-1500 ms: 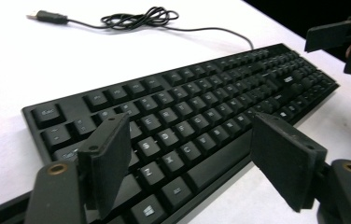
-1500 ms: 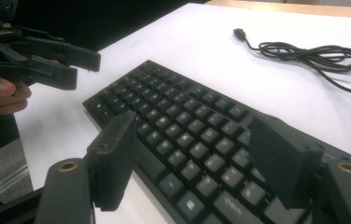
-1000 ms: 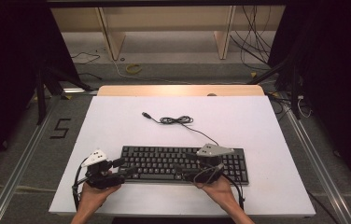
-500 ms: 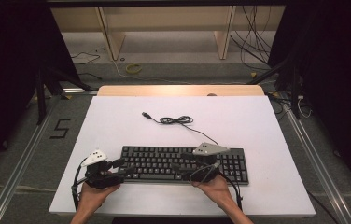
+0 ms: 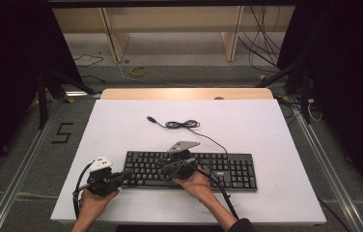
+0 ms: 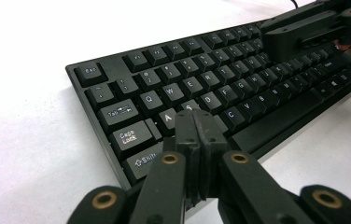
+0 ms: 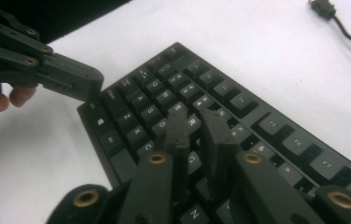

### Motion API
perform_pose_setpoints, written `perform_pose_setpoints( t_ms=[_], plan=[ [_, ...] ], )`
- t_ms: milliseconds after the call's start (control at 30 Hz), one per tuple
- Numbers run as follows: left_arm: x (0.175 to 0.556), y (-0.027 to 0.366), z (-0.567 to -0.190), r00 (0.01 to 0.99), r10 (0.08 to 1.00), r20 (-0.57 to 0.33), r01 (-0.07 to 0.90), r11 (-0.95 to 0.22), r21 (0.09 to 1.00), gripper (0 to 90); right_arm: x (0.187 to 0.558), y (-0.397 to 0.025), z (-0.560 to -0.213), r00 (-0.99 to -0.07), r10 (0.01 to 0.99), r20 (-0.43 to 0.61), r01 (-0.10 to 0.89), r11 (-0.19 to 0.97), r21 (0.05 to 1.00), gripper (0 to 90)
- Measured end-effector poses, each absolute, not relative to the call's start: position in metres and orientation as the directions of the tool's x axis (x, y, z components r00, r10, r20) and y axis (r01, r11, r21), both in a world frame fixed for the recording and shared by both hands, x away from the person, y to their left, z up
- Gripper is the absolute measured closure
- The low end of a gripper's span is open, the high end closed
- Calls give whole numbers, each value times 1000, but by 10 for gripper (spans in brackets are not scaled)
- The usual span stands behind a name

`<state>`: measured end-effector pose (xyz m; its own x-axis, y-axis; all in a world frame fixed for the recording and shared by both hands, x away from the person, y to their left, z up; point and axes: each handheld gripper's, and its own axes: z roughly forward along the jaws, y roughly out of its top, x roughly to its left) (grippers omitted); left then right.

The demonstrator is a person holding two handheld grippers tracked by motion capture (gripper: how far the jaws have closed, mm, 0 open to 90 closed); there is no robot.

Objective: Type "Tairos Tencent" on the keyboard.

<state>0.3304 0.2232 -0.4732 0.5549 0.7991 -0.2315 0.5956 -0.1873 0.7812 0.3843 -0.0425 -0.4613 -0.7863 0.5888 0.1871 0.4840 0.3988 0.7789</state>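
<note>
The left gripper (image 6: 196, 135), jaws pressed together, sits at the left end of the black keyboard (image 5: 228, 166), the right gripper (image 7: 197, 126), jaws slightly apart, hovers over its letter keys, and the keyboard lies on the white bench (image 5: 266, 125) with its cable (image 5: 182, 124) coiled behind.

Black keyboard (image 5: 218, 169) with white key legends, black cable (image 5: 182, 124), white table (image 5: 276, 130), black gripper jaws
</note>
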Motion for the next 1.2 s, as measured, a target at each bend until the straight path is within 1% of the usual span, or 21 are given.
perform_pose_setpoints(
  t_ms=[167,867,1200],
  plan=[
    [333,224,-475,549,805,-225,603,-195,773,890,390,-36,-465,-776,604,182,500,411,762,900],
    [339,222,-482,528,826,-199,640,-233,732,890,401,-24,-476,-755,633,173,531,435,728,900],
    [340,221,-483,525,827,-199,644,-233,729,889,403,-22,-478,-752,637,170,537,442,719,900]
  ],
)
